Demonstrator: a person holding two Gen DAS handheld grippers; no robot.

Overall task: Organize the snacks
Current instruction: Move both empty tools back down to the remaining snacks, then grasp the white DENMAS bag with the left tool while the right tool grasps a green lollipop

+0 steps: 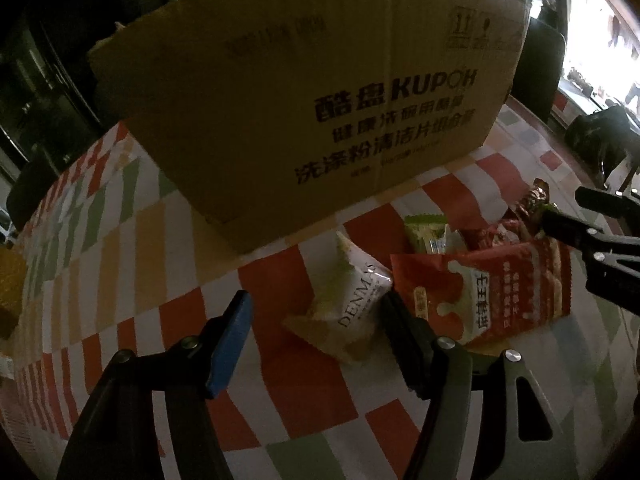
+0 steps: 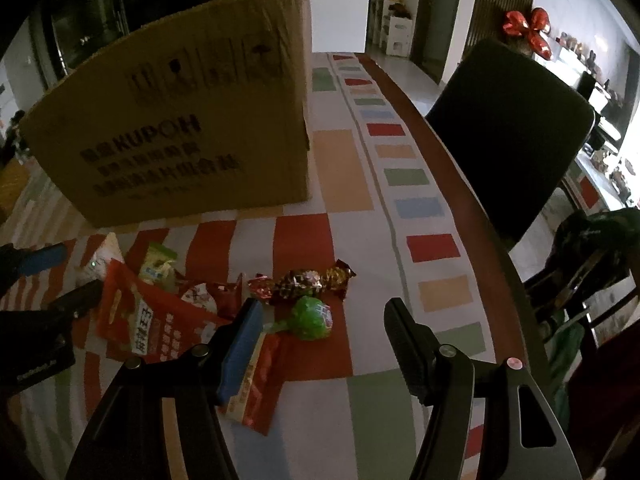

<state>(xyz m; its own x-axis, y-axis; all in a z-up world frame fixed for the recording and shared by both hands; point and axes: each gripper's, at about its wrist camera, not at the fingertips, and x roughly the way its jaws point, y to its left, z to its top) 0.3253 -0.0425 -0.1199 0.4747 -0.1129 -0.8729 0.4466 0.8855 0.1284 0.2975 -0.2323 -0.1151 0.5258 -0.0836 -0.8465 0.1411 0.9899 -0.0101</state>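
Observation:
Snacks lie loose on the checked tablecloth in front of a tall cardboard box point(image 1: 280, 100) point(image 2: 180, 132). My left gripper point(image 1: 320, 320) stands open over a white DENMAS packet point(image 1: 352, 312); the packet lies between the fingers and is not pinched. A red snack bag point(image 1: 500, 288) point(image 2: 160, 328) lies just to its right, with a small green packet point(image 1: 428, 236) behind it. My right gripper point(image 2: 324, 332) is open above a green lollipop point(image 2: 312, 318), not touching it. A brown-gold wrapped candy point(image 2: 308, 280) lies behind the lollipop, and a red packet point(image 2: 260, 384) sits under the blue finger.
A black chair point(image 2: 512, 136) stands at the table's right edge point(image 2: 460, 168). The box blocks the far side of the table. Bare tablecloth point(image 2: 360, 208) stretches to the right of the box and the snacks. A red bow point(image 2: 528, 28) hangs in the background.

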